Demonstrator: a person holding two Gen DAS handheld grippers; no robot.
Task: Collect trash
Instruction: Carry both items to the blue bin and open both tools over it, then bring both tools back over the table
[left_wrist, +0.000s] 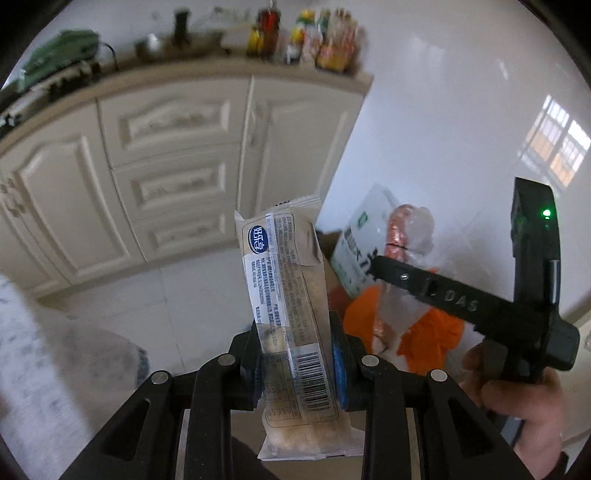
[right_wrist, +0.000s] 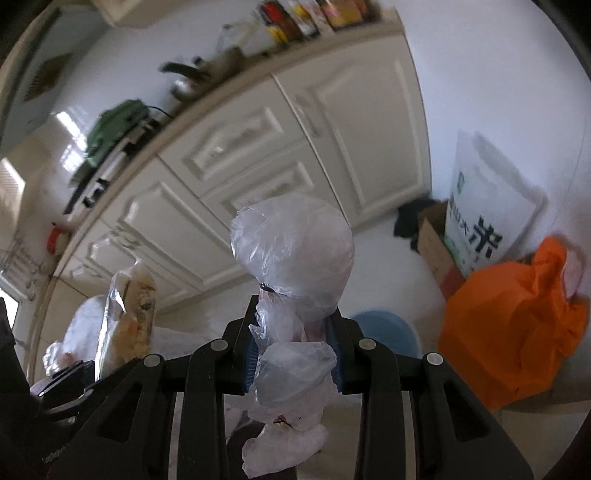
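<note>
Clamped between the blue pads of the left gripper (left_wrist: 297, 363), a long clear plastic snack wrapper (left_wrist: 291, 306) with a barcode and a blue round logo is standing upright; the fingers (left_wrist: 338, 363) are pinching it near its lower half, with pale crumbly food showing at its bottom end. In the right wrist view, the right gripper (right_wrist: 293, 360) is grasping a crumpled clear plastic bag (right_wrist: 291, 254), its fingers (right_wrist: 334, 354) squeezing the narrow twisted neck while the rounded, puffed part is bulging above them and loose folds are hanging below. From the left view, that same bag is showing a reddish-orange roll inside, and a hand (left_wrist: 517, 391) is gripping the black handle of the right tool.

Just beyond the bag, a bright orange plastic bag (right_wrist: 513, 325) is sitting on the floor against the white wall, beside a brown cardboard box (right_wrist: 436, 251) with a tall white sack printed with green and dark characters (right_wrist: 480, 206) leaning in it. A light blue round basin (right_wrist: 384, 328) is lying on the floor near the right fingers. Behind everything, cream panelled cabinets (left_wrist: 177, 177) are carrying a counter (left_wrist: 229, 72) crowded with blurred bottles and jars (left_wrist: 306, 37), a metal pot (right_wrist: 184, 83) and a green object (left_wrist: 62, 55).
</note>
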